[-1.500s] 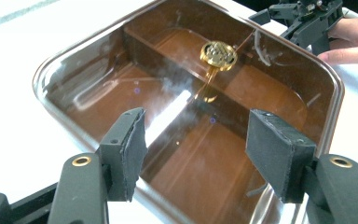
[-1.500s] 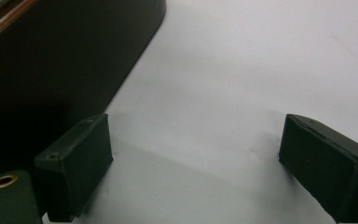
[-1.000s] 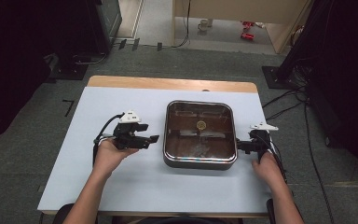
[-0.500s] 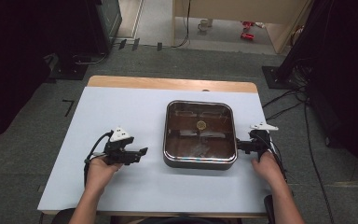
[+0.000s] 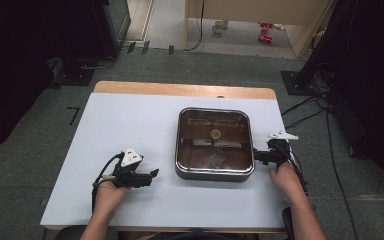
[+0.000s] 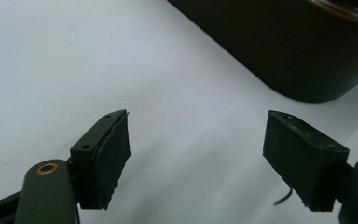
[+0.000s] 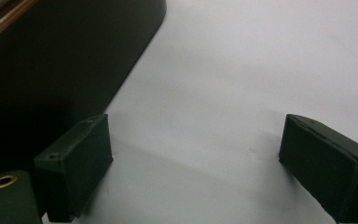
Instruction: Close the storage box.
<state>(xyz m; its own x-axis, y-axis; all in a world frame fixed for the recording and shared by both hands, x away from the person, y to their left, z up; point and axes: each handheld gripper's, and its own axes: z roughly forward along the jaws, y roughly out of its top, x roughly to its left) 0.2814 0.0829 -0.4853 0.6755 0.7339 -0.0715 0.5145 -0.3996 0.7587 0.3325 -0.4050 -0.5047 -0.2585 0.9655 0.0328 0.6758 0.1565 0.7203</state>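
**Both jaws spread beside the pan**

My left gripper [image 6: 196, 154] has just been opening, nothing between its jaws. My right gripper [image 7: 196, 163] gapes empty too. The square pan [image 5: 214, 172] sits between them on the white table [image 5: 130, 120], near my right.

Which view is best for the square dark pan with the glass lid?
The high view: the whole square dark pan with the glass lid shows from above, lid knob and rounded corners included, on the white table. The left gripper view catches just one dark corner of its wall; the right gripper view likewise a dark side wall and a bit of rim.
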